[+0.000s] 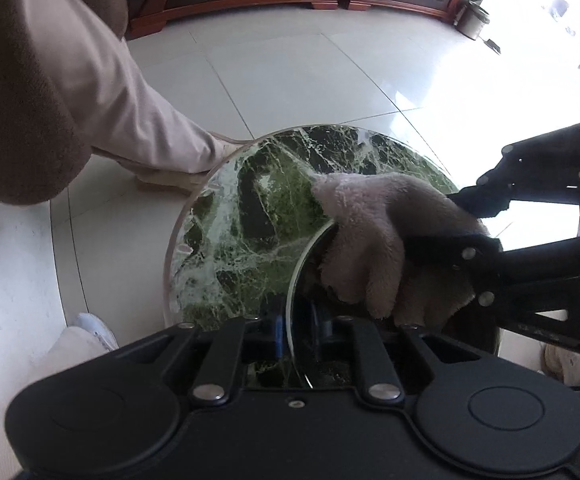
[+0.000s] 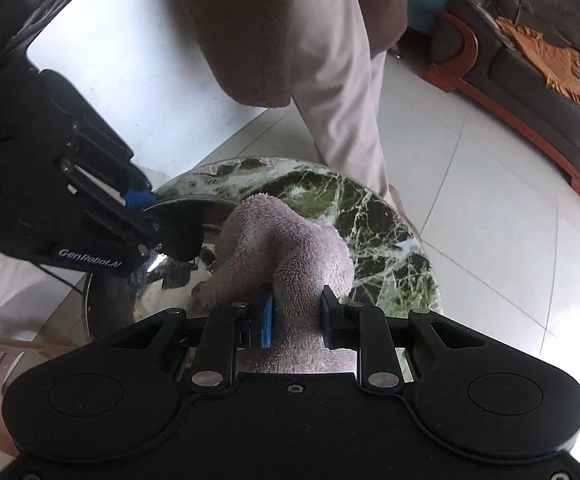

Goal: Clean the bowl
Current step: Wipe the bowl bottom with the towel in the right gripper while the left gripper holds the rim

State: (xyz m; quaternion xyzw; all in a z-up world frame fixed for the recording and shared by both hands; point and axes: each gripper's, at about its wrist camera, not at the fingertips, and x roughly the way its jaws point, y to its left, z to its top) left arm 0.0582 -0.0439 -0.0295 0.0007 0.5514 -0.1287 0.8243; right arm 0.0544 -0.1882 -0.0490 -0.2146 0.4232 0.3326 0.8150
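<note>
shiny steel is the thing being worked on: the bowl [image 2: 158,280] sits at the centre left of the right wrist view, tipped up on its side on a round green marble table [image 2: 373,232], its mirrored inside facing the camera. it is tilted this way, i judge, so the cloth can reach the inner wall rather than only the bottom.

the left gripper [image 2: 152,210] comes in from the upper left of that frame and has its fingers pressed together on the bowl's rim, pinching the thin metal edge. that grip steadies the bowl and keeps it from sliding on the smooth stone while it is rubbed. in the left wrist view the same rim runs as a pale arc up the lower middle of the frame, between that gripper's fingers.

the right gripper [image 2: 295,316], at the lower middle of its own view, pinches a fluffy pale cloth [image 2: 286,240] between its blue pads, bunched so a thick wad sticks out ahead of the fingers. in the left wrist view the cloth [image 1: 369,240] drapes over the rim at centre right and seems to press inside the bowl, though the exact contact is hard to make out.

a person's trouser leg [image 1: 102,92] stands at the upper left, just beyond the table's edge.
</note>
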